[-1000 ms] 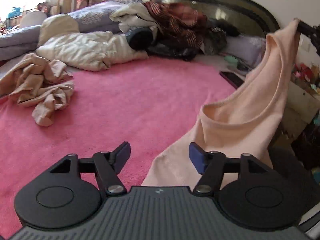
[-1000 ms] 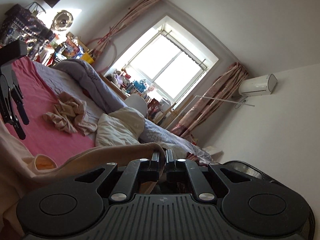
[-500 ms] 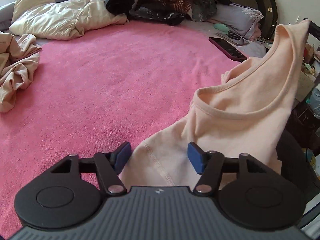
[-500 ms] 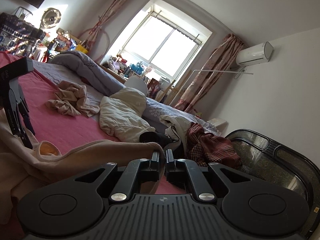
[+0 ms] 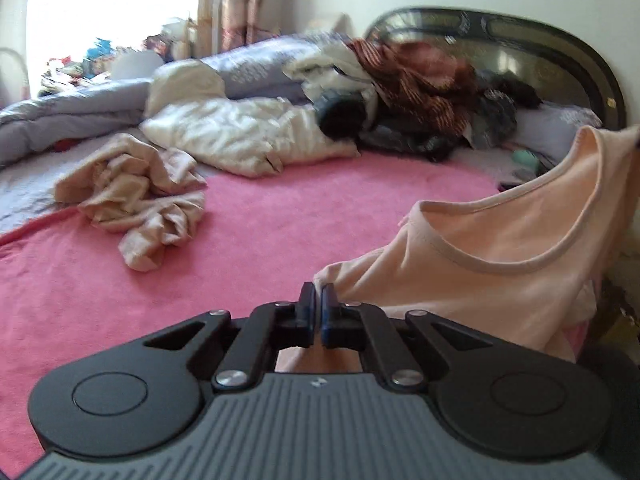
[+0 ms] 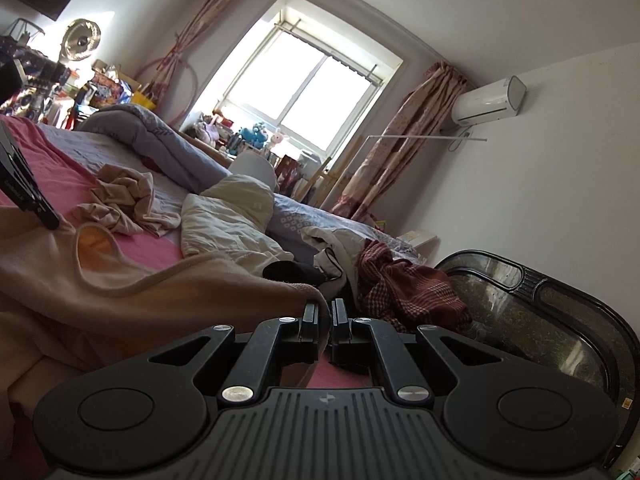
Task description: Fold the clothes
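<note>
The peach top (image 5: 500,264) hangs stretched between the two tools above the near right part of the pink bedspread (image 5: 280,240), on the side away from the crumpled beige garment (image 5: 136,204). The left tool (image 5: 319,304) is clenched on a fold of the top's edge, the cloth pinched between its blue pads. The right tool (image 6: 325,320) is likewise clamped on the garment's far corner, with the fabric draping leftward from its jaws.

The top looks like a thin, light knit: soft, limp and a little stretchy, so it should sag in the middle and take whatever shape the two holds give it. It is not fragile and not very slippery, though a thin pinch could creep out under tension. The ribbed neckline and the shoulder seams seem the firmest places to grip; holding at both shoulders would let the body hang straight before it is laid on the bedspread.

No brand or label can be read on the top. A small emblem sits on each tool's grey body, and faint lettering shows on the left tool's black side in the right wrist view, possibly a maker's name, but it is too blurred to read.
</note>
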Available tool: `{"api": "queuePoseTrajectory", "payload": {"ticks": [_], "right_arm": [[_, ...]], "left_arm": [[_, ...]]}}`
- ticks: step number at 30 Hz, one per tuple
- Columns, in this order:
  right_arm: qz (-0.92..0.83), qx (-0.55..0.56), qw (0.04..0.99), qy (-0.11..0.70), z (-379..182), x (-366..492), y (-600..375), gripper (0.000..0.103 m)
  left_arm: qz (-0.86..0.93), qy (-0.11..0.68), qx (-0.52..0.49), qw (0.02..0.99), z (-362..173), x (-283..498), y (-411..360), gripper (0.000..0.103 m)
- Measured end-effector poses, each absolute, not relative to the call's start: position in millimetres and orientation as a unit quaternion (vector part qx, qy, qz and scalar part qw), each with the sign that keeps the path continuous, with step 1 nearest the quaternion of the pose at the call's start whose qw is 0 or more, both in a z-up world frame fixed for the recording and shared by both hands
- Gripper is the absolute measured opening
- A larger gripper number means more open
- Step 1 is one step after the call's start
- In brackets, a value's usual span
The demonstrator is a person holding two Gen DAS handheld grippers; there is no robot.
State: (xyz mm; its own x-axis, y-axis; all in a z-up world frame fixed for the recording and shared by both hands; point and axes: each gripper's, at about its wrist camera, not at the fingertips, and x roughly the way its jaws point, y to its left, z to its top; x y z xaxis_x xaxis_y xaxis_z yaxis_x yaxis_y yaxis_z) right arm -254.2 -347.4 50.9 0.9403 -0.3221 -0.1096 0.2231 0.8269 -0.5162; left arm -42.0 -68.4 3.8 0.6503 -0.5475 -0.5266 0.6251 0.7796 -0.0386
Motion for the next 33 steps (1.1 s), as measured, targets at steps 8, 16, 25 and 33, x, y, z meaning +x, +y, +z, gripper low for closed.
{"api": "queuePoseTrajectory", "payload": {"ticks": [8,16,25,33], "right_arm": [[-0.157,-0.294,0.943,-0.018,85,-221,-307,0.007],[-0.188,-0.313,0.918,-0.156,149,-232,-274,0.007],[-0.216,-0.316,0.881,-0.279,204,-283,-254,0.007],[-0.174,-0.267,0.888,-0.333,224,-325,-249,0.007]], "left_arm": [[-0.178,0.069,-0.019,0.981,98,-70,-12,0.0],[-0.129,-0.071,-0.034,0.989,171,-117,35,0.0],[-0.067,-0.267,0.025,0.961,255,-215,61,0.0],[-0.04,-0.35,0.065,0.934,279,-297,77,0.0]]}}
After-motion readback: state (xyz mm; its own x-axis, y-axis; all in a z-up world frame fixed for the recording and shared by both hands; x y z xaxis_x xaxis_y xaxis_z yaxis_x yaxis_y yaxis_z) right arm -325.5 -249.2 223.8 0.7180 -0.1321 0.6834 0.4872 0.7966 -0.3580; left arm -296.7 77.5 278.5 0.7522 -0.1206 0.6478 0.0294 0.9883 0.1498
